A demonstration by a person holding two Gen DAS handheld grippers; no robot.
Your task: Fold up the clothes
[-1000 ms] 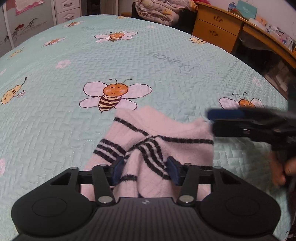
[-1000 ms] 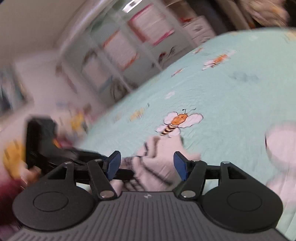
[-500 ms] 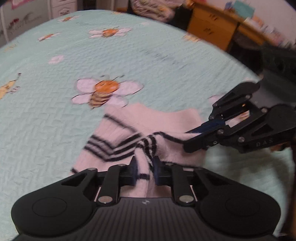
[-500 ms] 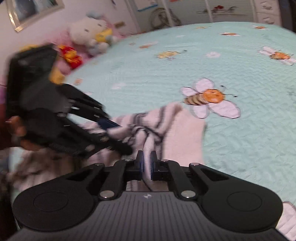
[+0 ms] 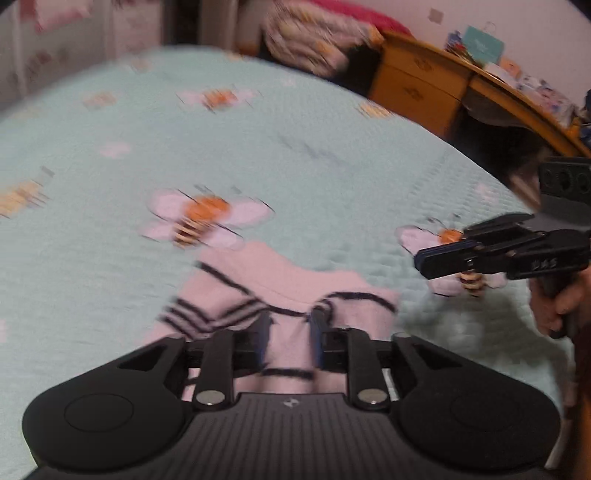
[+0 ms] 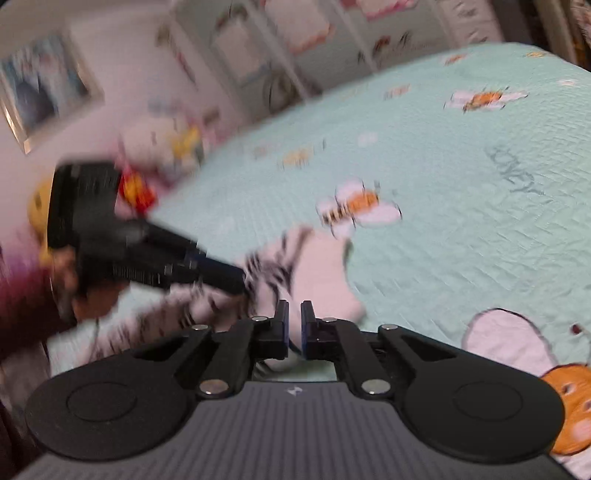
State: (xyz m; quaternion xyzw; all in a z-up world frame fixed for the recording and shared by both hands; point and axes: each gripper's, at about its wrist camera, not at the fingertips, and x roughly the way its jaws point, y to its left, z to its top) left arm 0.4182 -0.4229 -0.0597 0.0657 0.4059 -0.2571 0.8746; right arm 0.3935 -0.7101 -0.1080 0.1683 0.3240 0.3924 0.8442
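Observation:
A pink garment (image 5: pixel 295 280) with thin dark stripes lies folded on the mint bedspread (image 5: pixel 258 147). My left gripper (image 5: pixel 291 332) hangs just over its near edge. Its jaws are opening, and the cloth shows between the blue pads without being pinched. My right gripper (image 5: pixel 421 258) is off to the right of the garment, above a printed bee, shut and holding nothing. In the right wrist view its jaws (image 6: pixel 294 328) stand almost together, the garment (image 6: pixel 321 273) lies beyond them, and the left gripper (image 6: pixel 236 277) reaches it from the left. Both views are blurred.
A wooden desk with drawers (image 5: pixel 417 88) stands past the far right side of the bed. A heap of bedding (image 5: pixel 314 33) is behind it. Plush toys (image 6: pixel 162 147) and white cupboards (image 6: pixel 295 29) line the other side.
Half a second ago both grippers were shut on the garment's folds. The left jaws have since parted and lifted a little. The right gripper has drawn away to the right, still shut.

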